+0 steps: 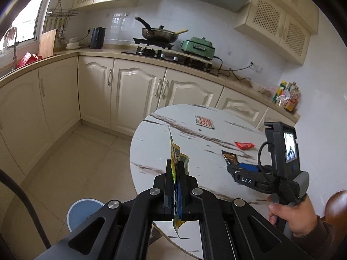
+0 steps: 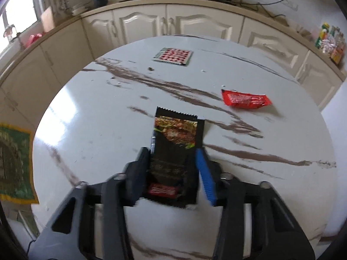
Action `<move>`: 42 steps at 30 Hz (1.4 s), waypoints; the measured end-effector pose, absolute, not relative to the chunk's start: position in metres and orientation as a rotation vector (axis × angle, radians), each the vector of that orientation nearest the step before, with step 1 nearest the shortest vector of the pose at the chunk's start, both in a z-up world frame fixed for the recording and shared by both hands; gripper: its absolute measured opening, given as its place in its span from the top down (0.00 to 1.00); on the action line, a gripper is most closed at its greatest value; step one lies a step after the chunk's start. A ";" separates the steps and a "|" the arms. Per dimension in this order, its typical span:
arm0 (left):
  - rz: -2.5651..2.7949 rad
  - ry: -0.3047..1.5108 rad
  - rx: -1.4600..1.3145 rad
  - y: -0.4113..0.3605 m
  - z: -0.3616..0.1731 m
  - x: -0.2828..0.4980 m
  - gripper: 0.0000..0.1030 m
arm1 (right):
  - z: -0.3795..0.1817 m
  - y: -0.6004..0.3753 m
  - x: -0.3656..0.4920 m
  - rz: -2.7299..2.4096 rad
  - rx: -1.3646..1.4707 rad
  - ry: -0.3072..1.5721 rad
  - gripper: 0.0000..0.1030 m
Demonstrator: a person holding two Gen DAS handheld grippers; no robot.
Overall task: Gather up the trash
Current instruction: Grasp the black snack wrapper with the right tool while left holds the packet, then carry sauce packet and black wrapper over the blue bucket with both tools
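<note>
Gripping a yellow-green wrapper point(image 1: 176, 160) edge-on, my left tongs point(image 1: 176, 173) are clenched on it at the near-left rim of the round tabletop point(image 1: 151, 151), above bare floor with a blue bin point(image 1: 83, 211) just below. My right tongs point(image 2: 172, 169) stand spread around a black wrapper point(image 2: 176, 143) lying flat near the tabletop's near edge, fingers either side; I cannot tell if they touch it. A red wrapper point(image 2: 246, 99) lies well apart to the right; a checkered packet point(image 2: 173, 56) sits near the far rim.

Cream cabinets point(image 1: 134, 93), white tiled wall point(image 1: 121, 21), beige floor tiles point(image 1: 71, 158), daylit window point(image 1: 28, 21).
</note>
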State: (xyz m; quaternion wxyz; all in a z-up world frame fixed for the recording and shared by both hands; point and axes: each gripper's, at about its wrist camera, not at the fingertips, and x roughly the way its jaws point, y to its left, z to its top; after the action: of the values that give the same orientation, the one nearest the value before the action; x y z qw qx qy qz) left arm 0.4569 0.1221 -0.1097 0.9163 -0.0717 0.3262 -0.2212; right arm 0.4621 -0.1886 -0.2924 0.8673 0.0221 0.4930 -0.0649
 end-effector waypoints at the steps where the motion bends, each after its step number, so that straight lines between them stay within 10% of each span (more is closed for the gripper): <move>1: -0.452 0.667 -0.147 0.126 -0.108 0.453 1.00 | -0.291 -0.188 0.459 -0.121 0.053 1.030 0.80; 7: -0.442 0.653 -0.171 0.155 -0.100 0.437 1.00 | -0.285 -0.183 0.444 -0.089 0.055 1.014 0.95; 23: -0.199 0.648 -0.253 0.302 -0.099 0.388 1.00 | -0.228 0.031 0.431 0.385 -0.038 0.811 0.96; 42: -0.035 1.140 -0.346 0.374 -0.297 0.499 1.00 | -0.486 0.164 0.536 0.491 -0.095 1.266 0.96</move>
State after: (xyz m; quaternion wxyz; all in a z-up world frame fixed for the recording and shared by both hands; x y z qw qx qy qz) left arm 0.4988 0.3735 -0.2971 0.8275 -0.1630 0.5370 -0.0166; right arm 0.5364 0.1640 -0.4864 0.7772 -0.0441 0.5853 0.2269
